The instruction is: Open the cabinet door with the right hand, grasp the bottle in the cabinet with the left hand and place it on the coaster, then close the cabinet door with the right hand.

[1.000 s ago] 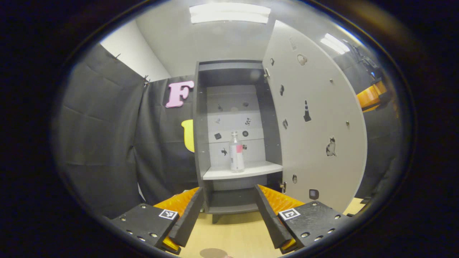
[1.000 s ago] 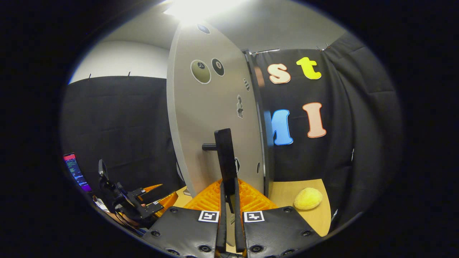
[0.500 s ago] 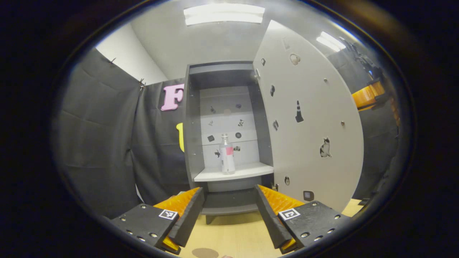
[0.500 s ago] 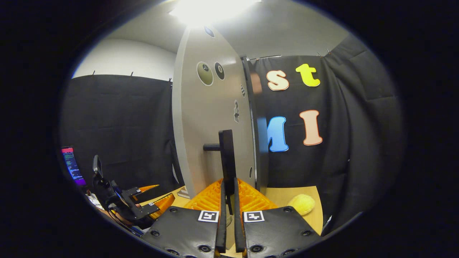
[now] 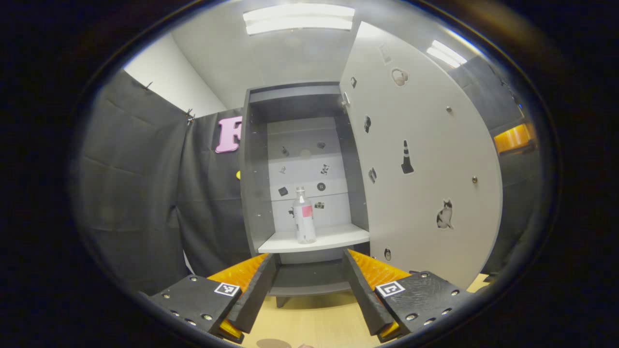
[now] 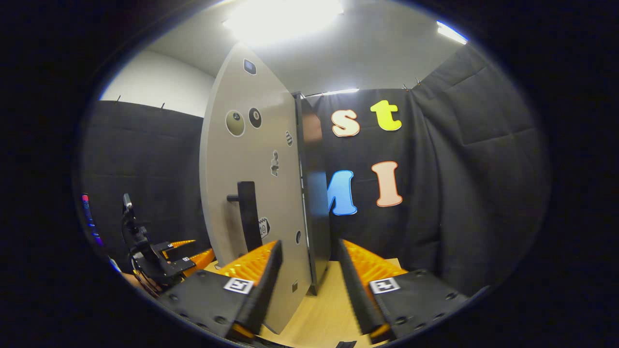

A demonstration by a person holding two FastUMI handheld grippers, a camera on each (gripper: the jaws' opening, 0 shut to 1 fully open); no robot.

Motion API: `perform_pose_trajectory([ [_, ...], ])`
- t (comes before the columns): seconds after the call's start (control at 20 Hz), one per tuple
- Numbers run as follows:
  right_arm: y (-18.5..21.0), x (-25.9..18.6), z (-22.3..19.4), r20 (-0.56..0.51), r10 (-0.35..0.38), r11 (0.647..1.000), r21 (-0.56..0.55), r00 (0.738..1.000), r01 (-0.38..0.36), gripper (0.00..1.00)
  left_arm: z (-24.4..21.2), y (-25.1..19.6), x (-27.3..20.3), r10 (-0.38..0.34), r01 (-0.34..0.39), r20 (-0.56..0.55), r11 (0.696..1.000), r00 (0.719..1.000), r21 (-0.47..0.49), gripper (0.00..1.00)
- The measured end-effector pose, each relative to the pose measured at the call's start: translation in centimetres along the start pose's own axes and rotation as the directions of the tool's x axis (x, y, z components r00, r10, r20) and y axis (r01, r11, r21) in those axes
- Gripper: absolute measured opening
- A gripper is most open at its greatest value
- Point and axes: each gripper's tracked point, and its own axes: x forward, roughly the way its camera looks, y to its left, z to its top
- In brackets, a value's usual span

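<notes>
Clear plastic, the bottle (image 5: 304,215) stands upright on the cabinet shelf (image 5: 314,239), straight ahead of the left gripper (image 5: 307,285) and slightly above its spread, empty fingers. The right gripper (image 6: 305,280), also spread and empty, is beside the door handle (image 6: 247,215).

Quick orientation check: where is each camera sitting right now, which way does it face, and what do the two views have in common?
Left gripper view: rides the left hand-held gripper, jaws open, facing straight into the open cabinet at the bottle on its shelf.
Right gripper view: rides the right hand-held gripper, jaws open, facing the door's outer face and black handle; the left hand-held gripper shows far left.
Shared: the cabinet door, seen from opposite faces, and the wooden table.
</notes>
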Motion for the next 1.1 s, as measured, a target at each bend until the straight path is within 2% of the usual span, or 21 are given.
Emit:
perform_pose_trajectory([
  [0.05,-1.4,0.2,-0.5,0.001,-0.049,0.999,-0.017,0.999,0.049,0.97,0.5,0.0,0.9,-0.011,0.011,-0.003,1.000,1.000,-0.003,0.88],
  [0.1,-2.5,0.3,-0.9,0.002,-0.089,0.995,-0.032,0.996,0.090,0.92,1.0,0.1,1.8,-0.020,0.020,-0.003,1.000,1.000,-0.004,0.86],
  [0.15,-3.2,0.6,-1.4,-0.001,-0.122,0.992,-0.041,0.993,0.122,0.96,1.4,0.4,2.7,-0.025,0.025,0.001,1.000,1.000,-0.007,0.86],
  [0.2,-3.8,0.8,-1.9,-0.006,-0.147,0.988,-0.042,0.989,0.147,0.92,1.7,0.6,3.9,-0.033,0.033,0.001,0.999,0.999,-0.010,0.85],
  [0.25,-4.2,1.0,-2.4,-0.013,-0.163,0.986,-0.036,0.987,0.162,0.96,1.8,1.0,5.1,-0.037,0.037,0.001,0.999,0.999,-0.014,0.84],
  [0.5,-5.3,1.8,-3.7,-0.039,-0.239,0.971,-0.008,0.970,0.239,0.96,2.8,3.1,12.3,-0.064,0.064,0.009,0.997,0.998,-0.043,0.87],
  [0.7,-6.3,2.8,-4.8,-0.059,-0.316,0.949,-0.020,0.947,0.315,0.96,2.4,4.0,18.0,-0.113,0.112,-0.008,0.989,0.994,-0.095,0.86],
  [0.95,-7.0,4.3,-6.3,-0.088,-0.385,0.923,-0.008,0.919,0.386,0.97,0.9,4.2,25.2,-0.150,0.148,-0.020,0.987,0.989,-0.070,0.89],
  [1.0,-7.3,4.6,-6.6,-0.094,-0.399,0.916,-0.004,0.912,0.401,0.93,0.5,4.2,26.3,-0.155,0.152,-0.028,0.986,0.988,-0.066,0.87],
  [1.05,-7.5,4.9,-6.9,-0.101,-0.412,0.910,0.003,0.906,0.414,0.97,-0.2,4.3,27.4,-0.152,0.150,-0.032,0.986,0.988,-0.068,0.86],
  [1.1,-7.7,5.1,-7.3,-0.111,-0.422,0.905,0.010,0.900,0.425,0.97,-0.7,4.4,28.5,-0.149,0.146,-0.037,0.987,0.988,-0.070,0.84],
])
